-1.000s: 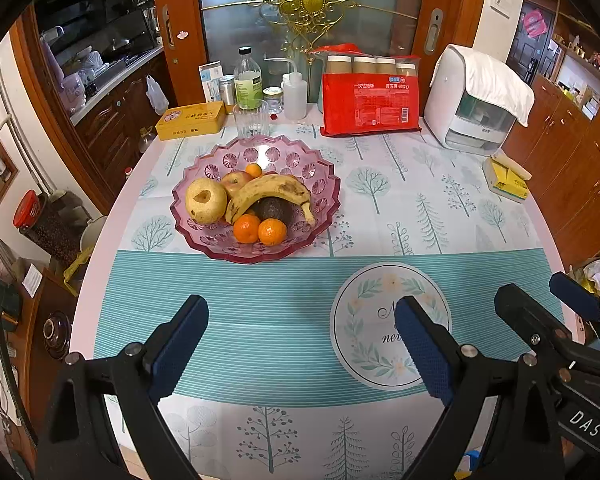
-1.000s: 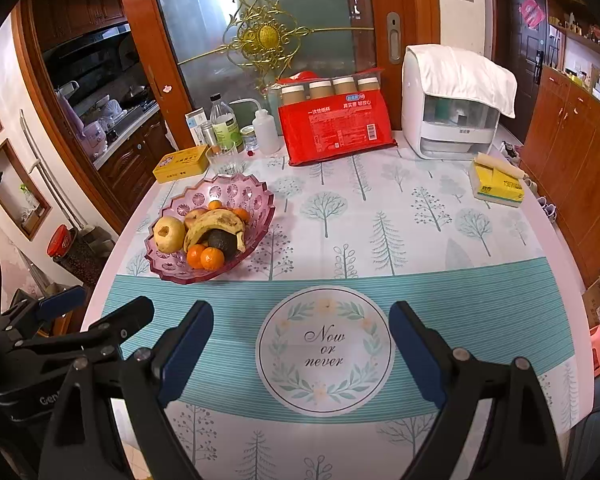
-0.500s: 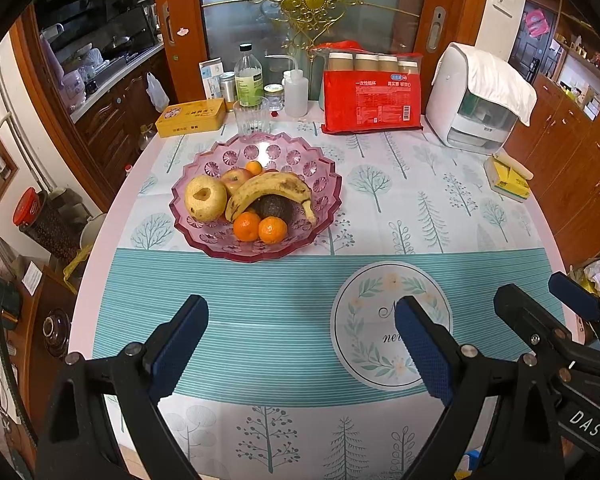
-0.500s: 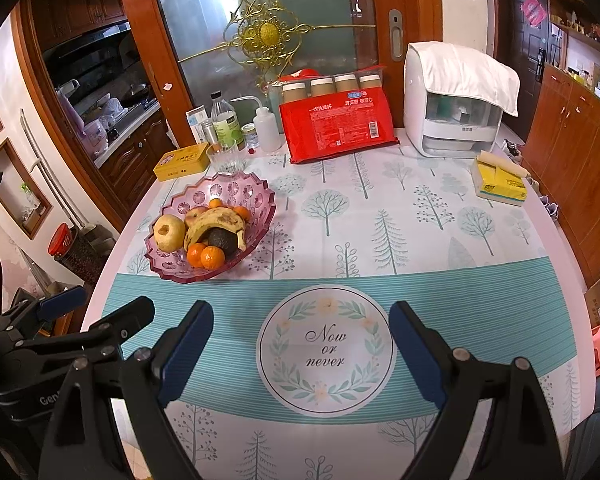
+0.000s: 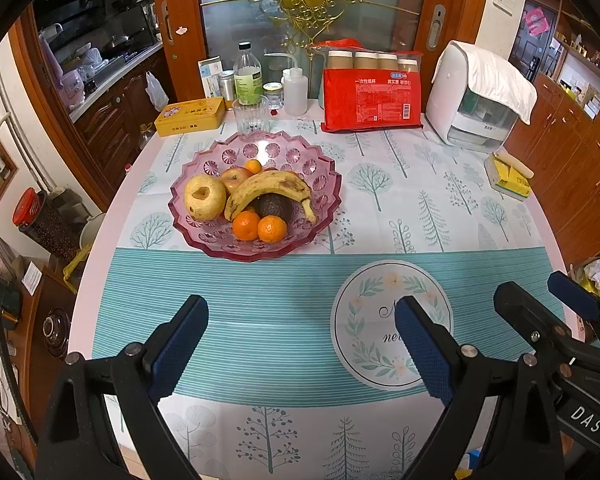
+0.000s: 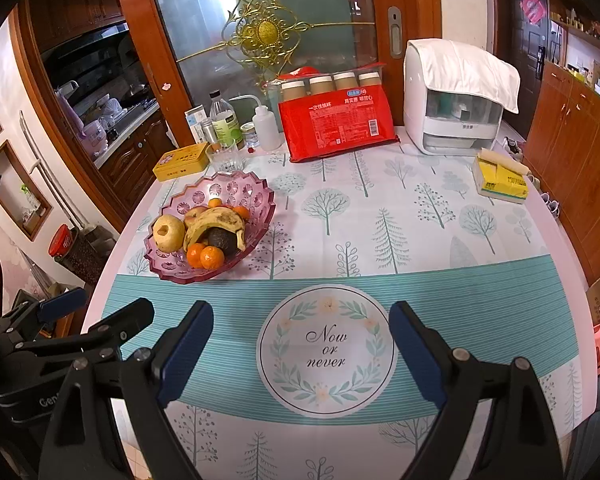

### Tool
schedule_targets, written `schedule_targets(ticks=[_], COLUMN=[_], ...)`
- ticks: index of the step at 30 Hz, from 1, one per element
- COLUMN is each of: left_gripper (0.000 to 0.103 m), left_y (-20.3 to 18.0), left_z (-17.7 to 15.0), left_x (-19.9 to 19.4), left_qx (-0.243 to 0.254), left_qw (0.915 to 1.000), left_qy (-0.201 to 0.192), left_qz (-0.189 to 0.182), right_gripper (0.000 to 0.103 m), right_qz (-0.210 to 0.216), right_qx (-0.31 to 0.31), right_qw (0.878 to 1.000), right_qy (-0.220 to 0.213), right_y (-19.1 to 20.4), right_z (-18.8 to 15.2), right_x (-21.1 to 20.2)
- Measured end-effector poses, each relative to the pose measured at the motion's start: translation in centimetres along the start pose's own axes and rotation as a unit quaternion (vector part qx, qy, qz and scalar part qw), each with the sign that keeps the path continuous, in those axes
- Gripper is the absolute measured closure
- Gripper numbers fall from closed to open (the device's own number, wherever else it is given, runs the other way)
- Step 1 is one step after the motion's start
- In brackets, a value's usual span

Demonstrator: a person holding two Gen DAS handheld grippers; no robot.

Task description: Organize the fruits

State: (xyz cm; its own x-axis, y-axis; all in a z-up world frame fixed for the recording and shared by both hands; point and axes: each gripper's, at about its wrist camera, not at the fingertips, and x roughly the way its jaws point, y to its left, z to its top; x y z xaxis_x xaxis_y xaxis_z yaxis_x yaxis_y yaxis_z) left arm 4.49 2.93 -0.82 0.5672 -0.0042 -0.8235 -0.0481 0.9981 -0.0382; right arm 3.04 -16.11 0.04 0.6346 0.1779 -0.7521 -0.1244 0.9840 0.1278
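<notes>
Both the left gripper (image 5: 300,344) and right gripper (image 6: 300,344) gape wide, empty, above the tablecloth. Fruit sits piled in the scalloped pink glass bowl (image 5: 204,236); the spotted yellow banana (image 5: 268,190) on top probably bruises easily, so pinch mid-curve.

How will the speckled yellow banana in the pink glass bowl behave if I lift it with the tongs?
The speckled yellow banana looks ripe, so it is probably soft and would bruise under a hard squeeze. It lies across the dark avocado and beside two small oranges, which may roll once it lifts. Its curve could make it swing if it is gripped at one end.
</notes>
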Motion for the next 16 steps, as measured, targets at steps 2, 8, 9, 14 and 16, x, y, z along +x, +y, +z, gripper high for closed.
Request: schedule_targets(ticks=[2, 8, 9, 14, 16], left_gripper=[0.009, 0.009, 0.009, 0.009, 0.009], left_y=[0.0, 0.0, 0.0, 0.3, 0.3], left_z=[0.0, -0.5, -0.6, -0.7, -0.6], left_x=[0.0, 0.2, 0.2, 0.3, 0.4], left_qx=[-0.001, -0.001, -0.002, -0.004, -0.003], left_qw=[1.0, 1.0, 1.0, 1.0, 1.0], left_qy=[0.001, 0.003, 0.004, 0.008, 0.008], left_qz=[0.0, -0.001, -0.001, -0.001, -0.001], right_gripper=[0.013, 0.013, 0.013, 0.013, 0.013], right_qz=[0.0, 0.0, 0.0, 0.001, 0.001], right_qx=[0.001, 0.001, 0.001, 0.002, 0.002], right_qw=[1.0, 1.0, 1.0, 1.0, 1.0], right_qy=[0.001, 0.002, 0.003, 0.003, 0.004], right_y=[0.0, -0.1, -0.1, -0.1, -0.1], right_z=[0.0, -0.3, -0.2, -0.2, -0.3], right_x=[0.0, 0.1, 0.1, 0.2, 0.1])
